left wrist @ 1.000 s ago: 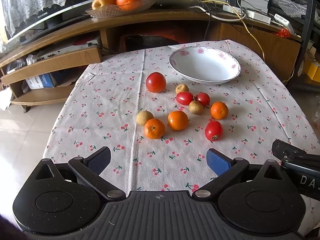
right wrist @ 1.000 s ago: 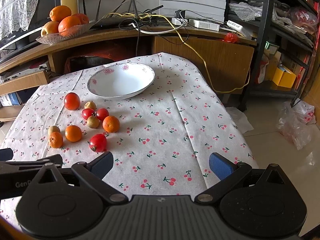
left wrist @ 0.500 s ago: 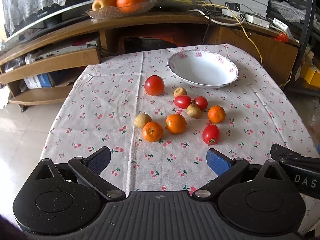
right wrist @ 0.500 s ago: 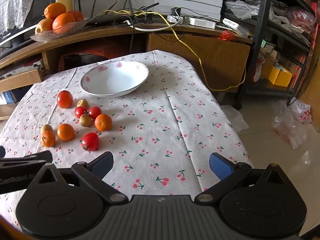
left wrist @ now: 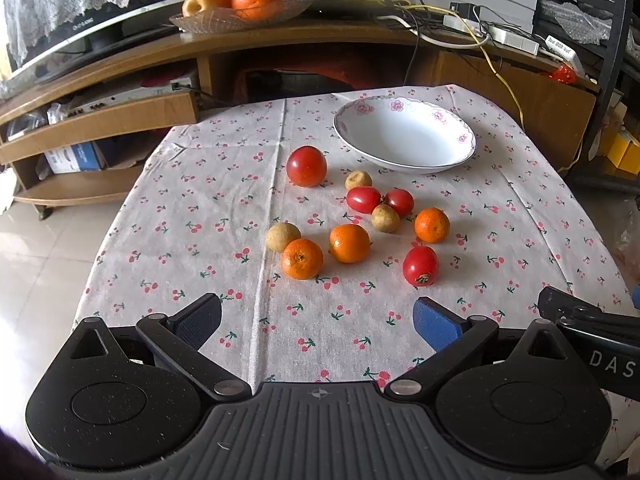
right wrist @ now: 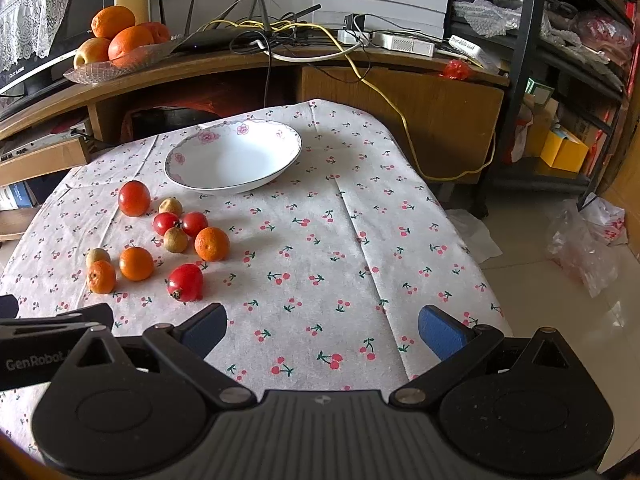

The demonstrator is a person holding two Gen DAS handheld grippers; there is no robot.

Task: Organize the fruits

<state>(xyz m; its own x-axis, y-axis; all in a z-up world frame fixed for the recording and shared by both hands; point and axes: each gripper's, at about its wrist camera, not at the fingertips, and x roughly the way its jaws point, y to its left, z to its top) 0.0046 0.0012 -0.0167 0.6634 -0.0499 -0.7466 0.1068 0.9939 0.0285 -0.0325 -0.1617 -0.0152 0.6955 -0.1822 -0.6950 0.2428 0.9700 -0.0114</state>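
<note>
"DAS" is read on the right gripper (right wrist: 322, 330), "GenRobot" on the left gripper (left wrist: 316, 320). Both are held wide open and empty, fruit (left wrist: 349, 243) lying beyond.

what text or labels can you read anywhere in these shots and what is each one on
"GenRobot": white letters on the left gripper, seen in the right wrist view.
"DAS": cut off at the frame edge, on the right gripper, seen in the left wrist view.
Print on the monitor edge, the blue-and-white box and the white adapter: too small to read.
</note>
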